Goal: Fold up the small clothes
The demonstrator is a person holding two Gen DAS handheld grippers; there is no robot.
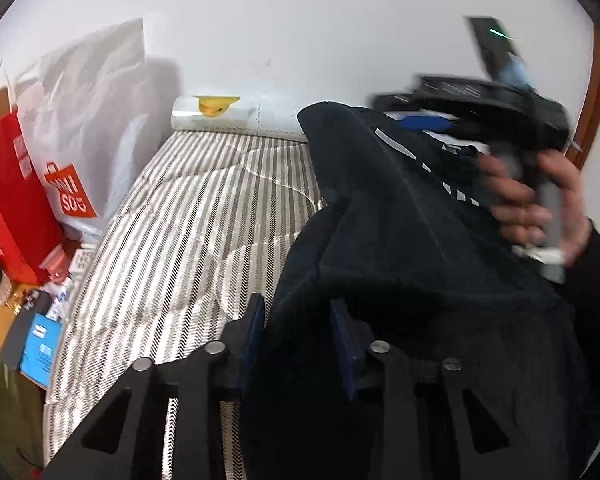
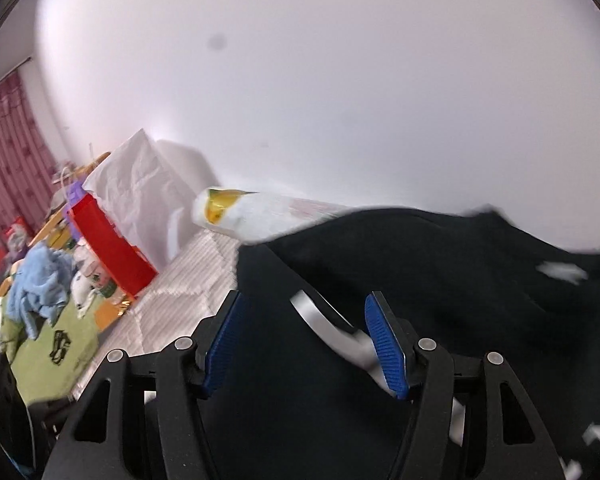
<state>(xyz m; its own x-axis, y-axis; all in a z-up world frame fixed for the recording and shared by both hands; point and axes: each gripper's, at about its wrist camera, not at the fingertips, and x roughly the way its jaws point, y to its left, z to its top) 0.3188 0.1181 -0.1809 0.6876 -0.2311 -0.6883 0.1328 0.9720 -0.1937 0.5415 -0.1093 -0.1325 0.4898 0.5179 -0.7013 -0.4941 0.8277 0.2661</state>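
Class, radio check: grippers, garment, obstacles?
Left gripper pinching dark garment. Right gripper open over it, blurred. Bags at bed edge.

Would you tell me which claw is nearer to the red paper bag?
Left. The left claw, with the dark garment between its fingers, sits closer to the red paper bag on the bed's left; the right claw is across the garment.

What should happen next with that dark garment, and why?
Probably lower the garment flat onto the striped bed. It hangs bunched from the left gripper, while the right gripper stands open over it, gripping nothing.
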